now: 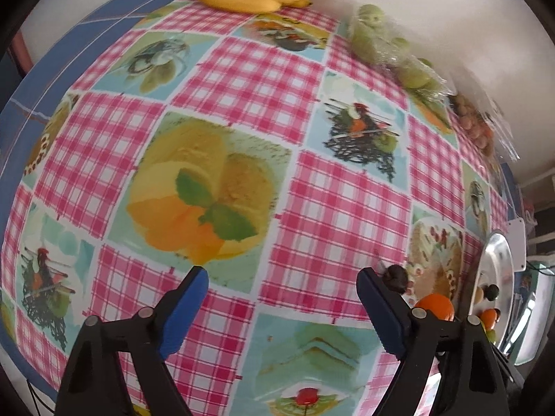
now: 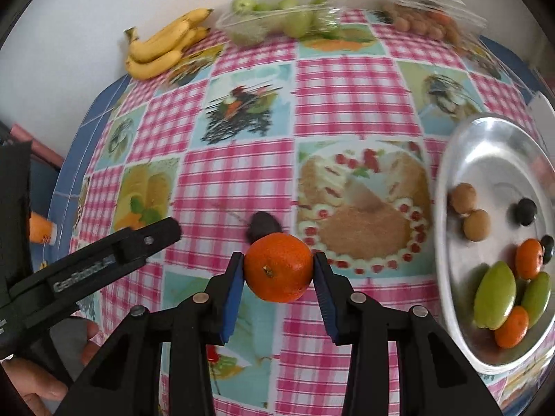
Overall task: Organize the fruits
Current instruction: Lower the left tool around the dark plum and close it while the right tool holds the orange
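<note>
A: Two grippers over the table point(image 2: 347, 104), yes? What does the right one have?

B: The right gripper point(image 2: 279, 272) is clenched on a tangerine point(image 2: 279, 270), its blue pads point(image 2: 233, 294) pressing both sides of the fruit. It hangs above the checked tablecloth point(image 1: 242, 79), near the front edge.

A: And the left gripper point(image 1: 282, 312)?

B: Released. Its jaws stand wide apart with only cloth showing between them. In the right wrist view it reaches in from the left edge, a hand point(image 2: 41, 378) below it.

A: Anything lying under the tangerine?

B: A small dark fruit point(image 2: 262, 230) sits on the cloth just behind it; too blurred to name.

A: Where is the tray?

B: The metal tray point(image 2: 485, 145) rests at the table's right edge. In it lie two brown round fruits point(image 2: 470, 215) touching each other, two dark round ones point(image 2: 525, 210), two more tangerines point(image 2: 528, 258) and two green fruits point(image 2: 494, 294) side by side.

A: And along the far edge?

B: A bunch of bananas point(image 2: 163, 46) at the far left corner, a clear pack of green fruits point(image 2: 277, 20) beside it, and a clear pack of small brownish fruits point(image 2: 423, 20) toward the far right corner
</note>
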`<state>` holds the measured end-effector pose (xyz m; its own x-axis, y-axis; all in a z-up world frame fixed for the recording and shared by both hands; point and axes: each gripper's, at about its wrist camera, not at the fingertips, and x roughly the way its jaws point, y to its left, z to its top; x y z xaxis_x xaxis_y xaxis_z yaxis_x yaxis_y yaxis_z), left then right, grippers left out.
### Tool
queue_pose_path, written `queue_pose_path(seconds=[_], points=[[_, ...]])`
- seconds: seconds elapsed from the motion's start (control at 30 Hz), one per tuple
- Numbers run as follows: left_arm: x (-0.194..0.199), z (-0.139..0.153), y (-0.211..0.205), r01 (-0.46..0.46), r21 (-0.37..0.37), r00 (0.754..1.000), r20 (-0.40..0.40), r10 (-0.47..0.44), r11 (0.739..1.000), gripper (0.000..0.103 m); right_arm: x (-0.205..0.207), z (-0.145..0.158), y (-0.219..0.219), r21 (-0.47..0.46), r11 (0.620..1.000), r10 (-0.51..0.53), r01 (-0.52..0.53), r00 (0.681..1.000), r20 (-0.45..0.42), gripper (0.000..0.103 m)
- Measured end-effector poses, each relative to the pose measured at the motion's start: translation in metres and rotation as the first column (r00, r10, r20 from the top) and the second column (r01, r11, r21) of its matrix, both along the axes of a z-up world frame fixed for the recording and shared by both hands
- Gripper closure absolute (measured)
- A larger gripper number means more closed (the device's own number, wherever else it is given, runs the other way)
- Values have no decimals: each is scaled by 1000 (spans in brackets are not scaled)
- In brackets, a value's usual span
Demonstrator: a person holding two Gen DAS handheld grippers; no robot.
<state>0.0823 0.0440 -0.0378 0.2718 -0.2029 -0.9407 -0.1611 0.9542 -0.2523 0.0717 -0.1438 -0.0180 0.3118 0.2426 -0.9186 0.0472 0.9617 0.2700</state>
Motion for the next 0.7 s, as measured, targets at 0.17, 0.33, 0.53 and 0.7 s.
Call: queue_pose_path(seconds=[0.17, 0.33, 0.53, 0.7], points=[[3, 2, -15, 44, 5, 999, 17, -44, 999, 14, -2, 3, -28, 5, 998, -62, 62, 998, 4, 62], [5, 3, -28, 86, 2, 996, 26, -86, 996, 14, -6, 5, -43, 9, 996, -86, 86, 996, 7, 62], [9, -1, -48, 137, -4, 990, 23, -137, 991, 20, -9, 9, -51, 17, 996, -93, 92, 996, 16, 62], [11, -2, -61, 170, 10, 985, 28, -170, 985, 23, -10, 9, -52, 16, 996, -92, 91, 996, 18, 62]])
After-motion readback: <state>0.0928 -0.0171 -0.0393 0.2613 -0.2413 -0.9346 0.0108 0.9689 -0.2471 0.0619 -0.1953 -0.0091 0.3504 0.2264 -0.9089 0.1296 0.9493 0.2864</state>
